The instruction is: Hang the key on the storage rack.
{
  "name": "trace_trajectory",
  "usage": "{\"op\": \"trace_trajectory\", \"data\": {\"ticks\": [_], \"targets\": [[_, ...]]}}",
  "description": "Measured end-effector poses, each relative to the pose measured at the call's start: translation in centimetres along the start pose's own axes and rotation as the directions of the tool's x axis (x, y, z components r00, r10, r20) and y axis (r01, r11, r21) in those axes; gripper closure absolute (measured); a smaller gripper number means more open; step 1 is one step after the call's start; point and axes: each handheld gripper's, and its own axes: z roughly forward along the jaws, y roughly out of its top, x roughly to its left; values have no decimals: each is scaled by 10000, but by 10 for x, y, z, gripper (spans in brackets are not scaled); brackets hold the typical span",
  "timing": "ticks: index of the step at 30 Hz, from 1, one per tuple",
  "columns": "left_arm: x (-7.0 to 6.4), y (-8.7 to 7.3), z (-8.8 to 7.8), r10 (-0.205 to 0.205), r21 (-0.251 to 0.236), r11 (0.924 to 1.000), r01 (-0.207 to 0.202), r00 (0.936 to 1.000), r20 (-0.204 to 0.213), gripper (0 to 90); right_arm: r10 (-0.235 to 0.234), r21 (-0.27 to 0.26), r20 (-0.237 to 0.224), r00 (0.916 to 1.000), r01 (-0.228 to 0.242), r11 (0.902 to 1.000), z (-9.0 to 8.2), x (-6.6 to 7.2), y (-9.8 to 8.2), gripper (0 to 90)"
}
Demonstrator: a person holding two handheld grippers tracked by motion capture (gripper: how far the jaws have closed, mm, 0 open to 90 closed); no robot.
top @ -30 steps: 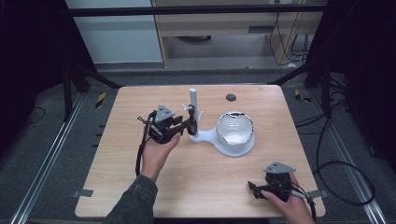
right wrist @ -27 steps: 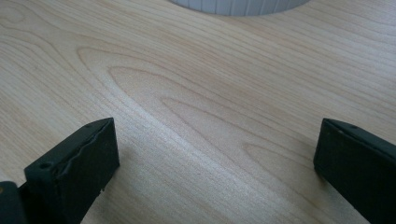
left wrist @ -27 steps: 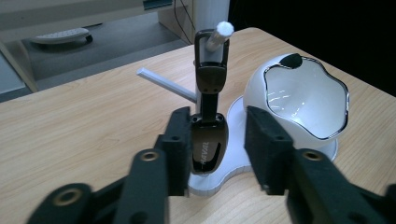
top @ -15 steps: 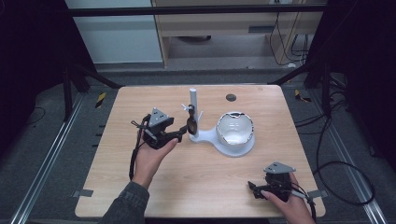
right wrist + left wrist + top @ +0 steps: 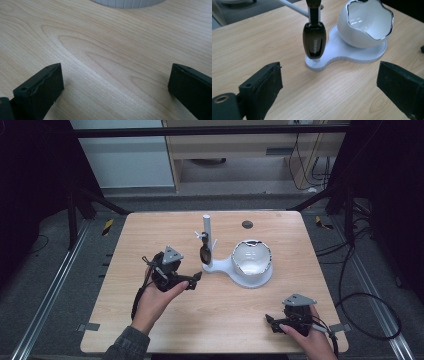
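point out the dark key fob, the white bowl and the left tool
dark key fob [image 5: 314,41], left gripper view, middle of its body
white bowl [image 5: 362,35], left gripper view, outer wall
left tool [image 5: 196,279], high view, between its jaw tips

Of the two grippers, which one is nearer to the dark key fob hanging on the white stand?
The left gripper: it sits just beside the white stand, facing the key fob. The right gripper rests far off, near the table's front edge.

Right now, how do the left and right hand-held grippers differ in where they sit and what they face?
The left hand-held gripper is at mid-table, close to the white stand; the right hand-held gripper sits near the table's front right corner, farther from it. The left's jaws frame the dark sunglasses hanging on the stand's post; the right's frame bare wood. Both are open and hold nothing.
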Motion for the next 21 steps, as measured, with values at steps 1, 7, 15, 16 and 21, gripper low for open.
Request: {"op": "trace_trajectory", "data": {"ticks": [1, 7, 15, 16, 21], "targets": [[0, -2, -1, 48, 45, 10000, -48, 10000, 0, 56, 13, 22, 1, 10000, -13, 10000, 0, 0, 0, 4], [8, -14, -3, 114, 283, 9995, -117, 9999, 115, 40, 5, 18, 11, 10000, -5, 10000, 0, 0, 0, 4], [20, -29, -4, 80, 639, 9979, -78, 10000, -30, 40, 5, 16, 10, 10000, -6, 10000, 0, 0, 0, 4], [22, -30, -4, 59, 664, 9978, -55, 10000, -55, 40, 9, 22, 0, 10000, -9, 10000, 0, 0, 0, 4], [28, -37, -4, -4, 781, 9969, 15, 9999, -133, 42, 23, 28, 22, 10000, -23, 10000, 0, 0, 0, 4]]}}
